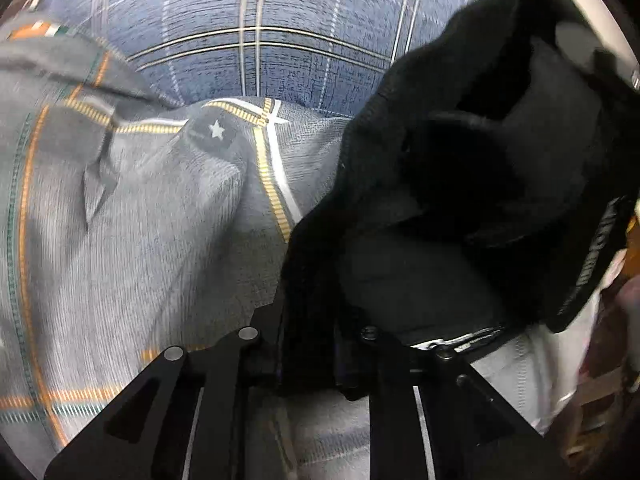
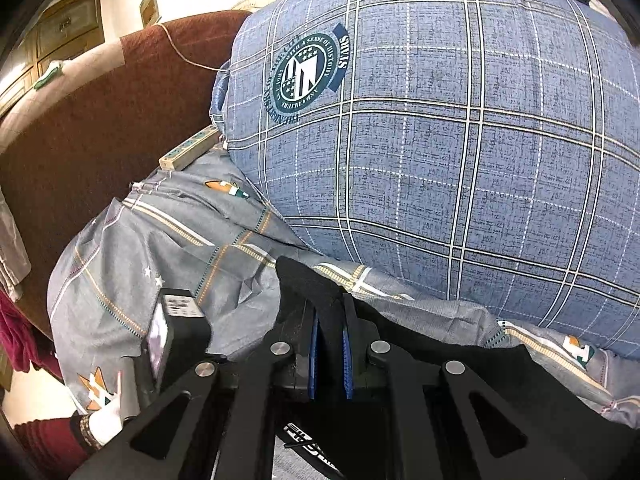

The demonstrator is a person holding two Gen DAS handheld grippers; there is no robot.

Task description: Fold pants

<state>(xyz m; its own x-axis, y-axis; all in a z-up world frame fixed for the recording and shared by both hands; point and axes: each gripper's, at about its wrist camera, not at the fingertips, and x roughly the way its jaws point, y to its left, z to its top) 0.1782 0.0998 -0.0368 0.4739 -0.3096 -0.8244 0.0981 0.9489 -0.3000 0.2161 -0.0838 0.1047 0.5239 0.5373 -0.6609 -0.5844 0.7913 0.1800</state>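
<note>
The black pants [image 1: 460, 168] hang bunched in front of my left gripper [image 1: 310, 344], which is shut on a fold of them above the grey bedsheet [image 1: 140, 220]. A waistband with white lettering [image 1: 592, 256] droops at the right. In the right wrist view my right gripper [image 2: 330, 320] is shut on a black edge of the pants [image 2: 308, 280]; its blue pads [image 2: 347, 356] pinch the cloth. More black fabric [image 2: 460, 344] trails to the right over the sheet. The left gripper's body [image 2: 176, 332] shows at the lower left.
A big blue plaid duvet [image 2: 460, 140] lies just beyond the pants on the grey sheet [image 2: 140, 240]. A brown-red headboard [image 2: 80, 120] stands at the left with a power strip [image 2: 190, 148] against it. A gloved hand [image 2: 104, 420] is at the lower left.
</note>
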